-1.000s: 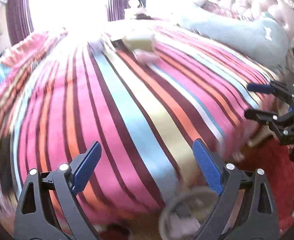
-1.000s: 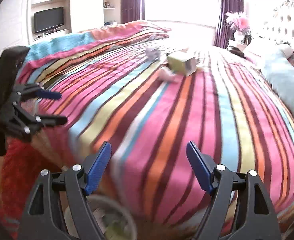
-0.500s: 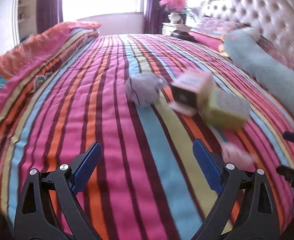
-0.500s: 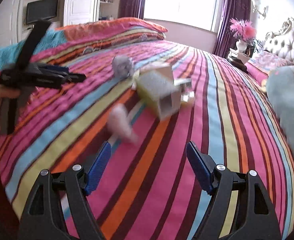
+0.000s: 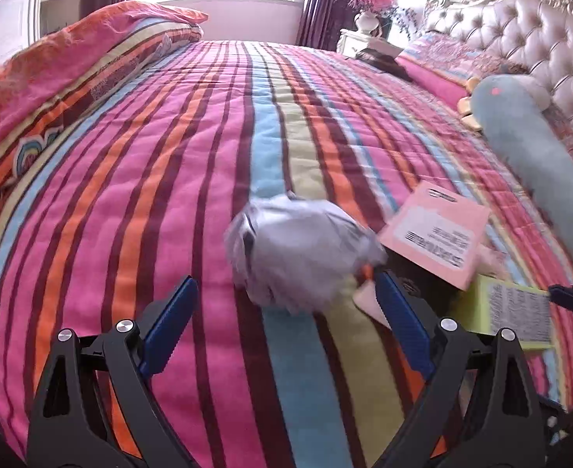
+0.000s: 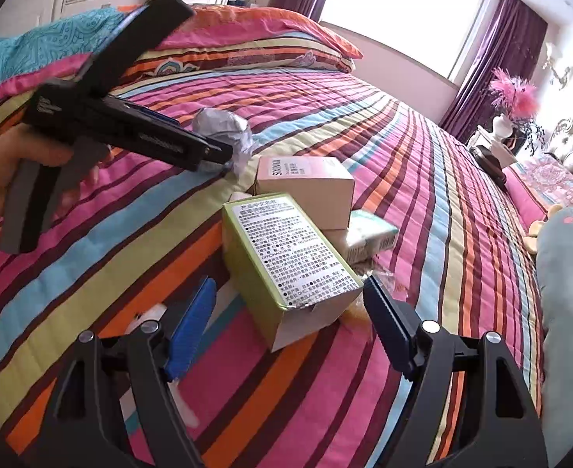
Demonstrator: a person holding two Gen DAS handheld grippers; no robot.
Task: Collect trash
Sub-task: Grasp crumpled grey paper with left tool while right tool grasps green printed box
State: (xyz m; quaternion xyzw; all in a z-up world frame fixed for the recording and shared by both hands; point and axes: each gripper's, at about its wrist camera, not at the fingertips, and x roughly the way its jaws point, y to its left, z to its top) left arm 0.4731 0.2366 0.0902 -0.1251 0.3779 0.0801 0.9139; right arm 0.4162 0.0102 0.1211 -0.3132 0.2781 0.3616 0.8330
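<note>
On the striped bedspread [image 5: 169, 195] lies a small pile of trash. A grey crumpled ball [image 5: 298, 253] sits just ahead of my left gripper [image 5: 286, 312], which is open, its pads not touching the ball. Right of the ball are a pink box [image 5: 438, 230] and a green box [image 5: 512, 312]. In the right wrist view, the green box [image 6: 286, 261] lies with its near end between the open jaws of my right gripper [image 6: 290, 312], untouched. Behind it are the pink box [image 6: 306, 187], a small teal-and-white box [image 6: 368, 238] and the grey ball [image 6: 224, 128], with the left gripper [image 6: 220, 152] at the ball.
A long grey-blue bolster [image 5: 540, 148] lies along the right side by the tufted headboard [image 5: 540, 39]. A folded duvet [image 5: 52, 70] is heaped at the left. A nightstand with a vase of pink feathers [image 5: 368, 0] stands by the window. A white scrap [image 6: 149, 312] lies by my right gripper's left finger.
Both grippers have swept from the bed's edge, above a bin on the floor, in over the bedspread. The ball and boxes are now close in front of them. Both stay open.
</note>
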